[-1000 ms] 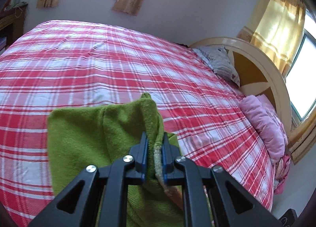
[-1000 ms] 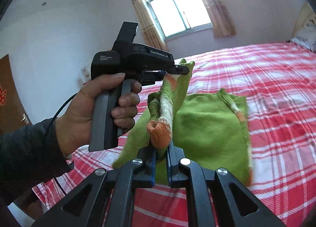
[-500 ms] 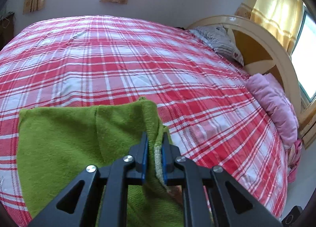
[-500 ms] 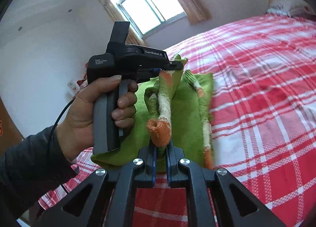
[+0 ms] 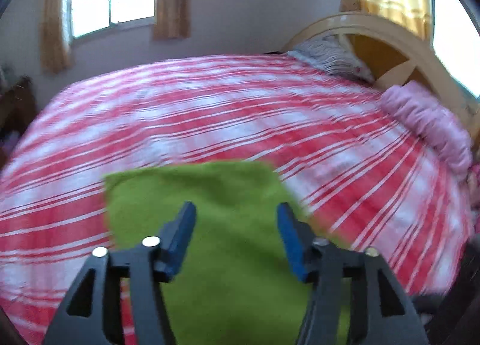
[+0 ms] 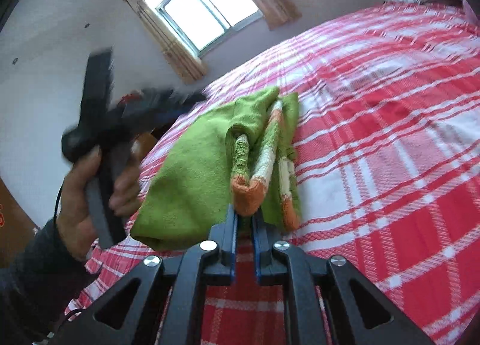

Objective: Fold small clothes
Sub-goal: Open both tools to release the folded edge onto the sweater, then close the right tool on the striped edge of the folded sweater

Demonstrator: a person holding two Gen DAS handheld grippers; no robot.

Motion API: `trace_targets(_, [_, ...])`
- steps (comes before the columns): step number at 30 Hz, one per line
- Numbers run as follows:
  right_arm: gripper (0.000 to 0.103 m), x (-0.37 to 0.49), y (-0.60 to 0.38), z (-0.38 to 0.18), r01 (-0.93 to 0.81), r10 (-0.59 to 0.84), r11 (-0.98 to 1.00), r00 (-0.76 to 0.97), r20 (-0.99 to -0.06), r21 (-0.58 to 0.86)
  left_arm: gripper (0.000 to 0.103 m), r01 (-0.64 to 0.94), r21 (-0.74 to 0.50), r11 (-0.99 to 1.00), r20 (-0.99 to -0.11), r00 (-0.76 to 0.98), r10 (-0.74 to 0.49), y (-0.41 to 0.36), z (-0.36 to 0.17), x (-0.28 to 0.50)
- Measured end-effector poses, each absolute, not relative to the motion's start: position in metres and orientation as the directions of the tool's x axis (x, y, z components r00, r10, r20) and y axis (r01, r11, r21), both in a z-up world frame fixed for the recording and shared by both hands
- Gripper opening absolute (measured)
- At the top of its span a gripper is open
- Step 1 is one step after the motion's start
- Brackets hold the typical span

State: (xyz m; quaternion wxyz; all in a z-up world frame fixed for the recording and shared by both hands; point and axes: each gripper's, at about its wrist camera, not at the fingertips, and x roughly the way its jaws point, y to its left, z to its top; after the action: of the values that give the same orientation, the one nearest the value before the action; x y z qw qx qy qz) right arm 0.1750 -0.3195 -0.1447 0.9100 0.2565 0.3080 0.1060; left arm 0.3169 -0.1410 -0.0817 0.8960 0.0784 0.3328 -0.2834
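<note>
A small green knitted garment (image 5: 195, 195) lies folded on the red and white plaid bed (image 5: 270, 122). My left gripper (image 5: 235, 225) hovers over it with its jaws opening wide and nothing between them. In the right wrist view the garment (image 6: 192, 170) shows a striped sleeve with an orange cuff (image 6: 247, 195) laid on top. My right gripper (image 6: 246, 223) is at that cuff with its jaws opening. The cuff's end sits at the fingertips and the pads no longer squeeze it. A hand (image 6: 81, 195) holds the blurred left gripper to the left of the garment.
A grey pillow (image 5: 333, 59) and a pink pillow (image 5: 429, 125) lie against the curved cream headboard (image 5: 390, 32) at the right. Windows with curtains (image 6: 204, 11) are in the far wall. Dark furniture (image 5: 15, 104) stands beside the bed's left side.
The left gripper let go of the garment's edge and opened wide; the green cloth now lies flat. The right jaws parted at the cuff. The left gripper drew back from the garment.
</note>
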Motion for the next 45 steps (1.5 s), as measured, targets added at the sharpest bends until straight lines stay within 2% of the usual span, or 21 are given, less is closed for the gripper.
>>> trace_targets(1, [0.051,0.171,-0.320,-0.141,-0.007,0.311,0.861,0.799,-0.514,0.509,0.064,0.558,-0.038,0.829,-0.631,0.630,-0.452,-0.129,-0.083,0.312])
trace_targets(2, [0.059,0.167,-0.322,-0.137,0.016,0.274,0.871,0.814,-0.513,0.492,0.066,0.539,-0.016,0.842,-0.628,0.650,-0.428,-0.115,-0.087,0.307])
trace_targets(4, [0.061,0.159,-0.324,-0.122,0.037,0.209,0.887,0.857,-0.471,0.461,0.068,0.513,0.017,0.858,-0.620,0.679,-0.393,-0.096,-0.092,0.301])
trace_targets(7, [0.061,0.175,-0.319,-0.094,-0.005,0.208,0.908,0.874,-0.440,0.419,0.075,0.500,-0.007,0.866,-0.622,0.676,-0.395,-0.075,-0.104,0.294])
trace_targets(11, [0.061,0.246,-0.305,-0.088,-0.052,0.284,0.913,0.792,-0.541,0.404,0.075,0.511,-0.066,0.857,-0.652,0.629,-0.425,-0.074,-0.120,0.292])
trace_targets(14, [0.059,0.298,-0.297,-0.109,-0.042,0.314,0.914,0.704,-0.636,0.404,0.080,0.512,-0.056,0.857,-0.637,0.643,-0.425,-0.075,-0.126,0.285])
trace_targets(15, [0.043,0.310,-0.294,-0.117,-0.047,0.332,0.910,0.680,-0.654,0.412,0.085,0.516,-0.053,0.855,-0.637,0.642,-0.427,-0.077,-0.129,0.283])
trace_targets(16, [0.021,0.318,-0.290,-0.125,-0.039,0.306,0.928,0.650,-0.696,0.371,0.090,0.522,-0.051,0.852,-0.637,0.639,-0.430,-0.077,-0.133,0.281])
trace_targets(18, [0.021,0.323,-0.285,-0.136,-0.002,0.207,0.963,0.642,-0.738,0.268,0.093,0.529,-0.060,0.847,-0.647,0.625,-0.437,-0.075,-0.141,0.279])
trace_targets(24, [0.020,0.303,-0.282,-0.140,0.022,0.141,0.977,0.682,-0.718,0.212,0.093,0.575,-0.066,0.815,-0.653,0.593,-0.471,-0.060,-0.134,0.247])
trace_targets(26, [0.020,0.300,-0.286,-0.141,0.021,0.149,0.974,0.686,-0.712,0.224,0.093,0.601,-0.064,0.797,-0.658,0.575,-0.486,-0.058,-0.137,0.230])
trace_targets(28, [0.018,0.303,-0.292,-0.144,0.031,0.164,0.967,0.687,-0.708,0.254,0.098,0.606,-0.044,0.794,-0.664,0.576,-0.477,-0.056,-0.141,0.220])
trace_targets(32, [0.018,0.309,-0.303,-0.147,0.049,0.190,0.950,0.693,-0.696,0.308,0.099,0.570,-0.043,0.820,-0.696,0.572,-0.434,-0.058,-0.147,0.227])
trace_targets(33, [0.018,0.310,-0.303,-0.147,0.045,0.199,0.948,0.690,-0.696,0.315,0.102,0.560,-0.039,0.827,-0.700,0.575,-0.423,-0.058,-0.147,0.229])
trace_targets(38, [0.018,0.308,-0.305,-0.149,0.016,0.233,0.942,0.685,-0.690,0.334,0.103,0.422,-0.031,0.906,-0.776,0.561,-0.287,-0.047,-0.163,0.243])
trace_targets(41, [0.018,0.305,-0.307,-0.152,0.005,0.248,0.936,0.700,-0.670,0.352,0.103,0.381,-0.097,0.920,-0.780,0.545,-0.308,-0.026,-0.165,0.243])
trace_targets(45, [0.019,0.305,-0.309,-0.152,-0.001,0.265,0.929,0.702,-0.661,0.370,0.101,0.414,-0.124,0.902,-0.770,0.533,-0.350,-0.025,-0.160,0.228])
